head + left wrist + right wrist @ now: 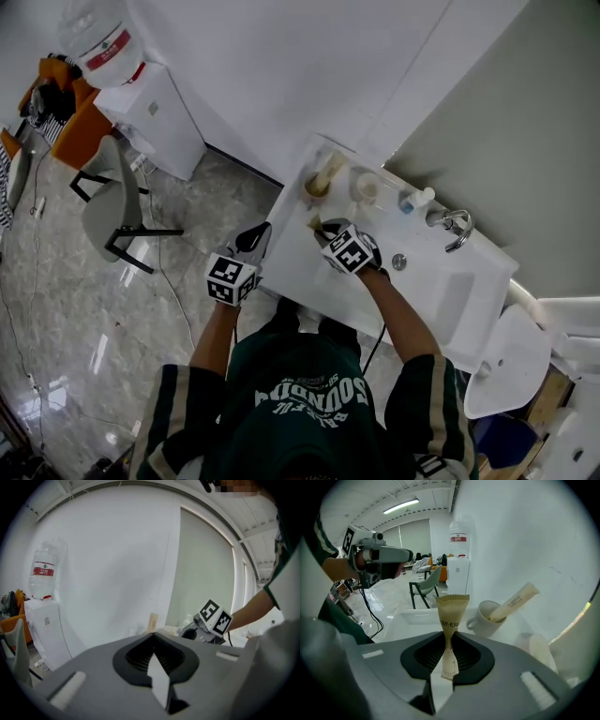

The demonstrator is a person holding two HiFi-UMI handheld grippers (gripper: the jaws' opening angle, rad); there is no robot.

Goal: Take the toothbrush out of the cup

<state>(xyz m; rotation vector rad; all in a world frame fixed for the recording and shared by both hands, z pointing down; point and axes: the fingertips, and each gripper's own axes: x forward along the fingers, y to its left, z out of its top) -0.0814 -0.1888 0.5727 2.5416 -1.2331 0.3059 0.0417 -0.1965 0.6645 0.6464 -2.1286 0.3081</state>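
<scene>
My right gripper point(325, 228) point(449, 638) is shut on a beige paper-wrapped toothbrush point(451, 616) point(316, 223), which sticks up between its jaws over the white counter point(309, 272). Just beyond stands a white cup point(486, 618) point(317, 186) with a second wrapped toothbrush point(513, 603) point(331, 168) leaning in it. My left gripper point(255, 240) point(153, 635) hangs off the counter's left edge, shut, with nothing between its jaws. In the left gripper view the right gripper's marker cube point(215, 616) shows beside the cup's wrapped toothbrush point(153, 621).
Along the counter's back stand another white cup point(364, 187), a small bottle point(415, 201) and a chrome faucet point(457, 228) over the sink with its drain point(398, 262). A water dispenser point(150, 112) and a grey chair point(111, 202) stand on the floor to the left.
</scene>
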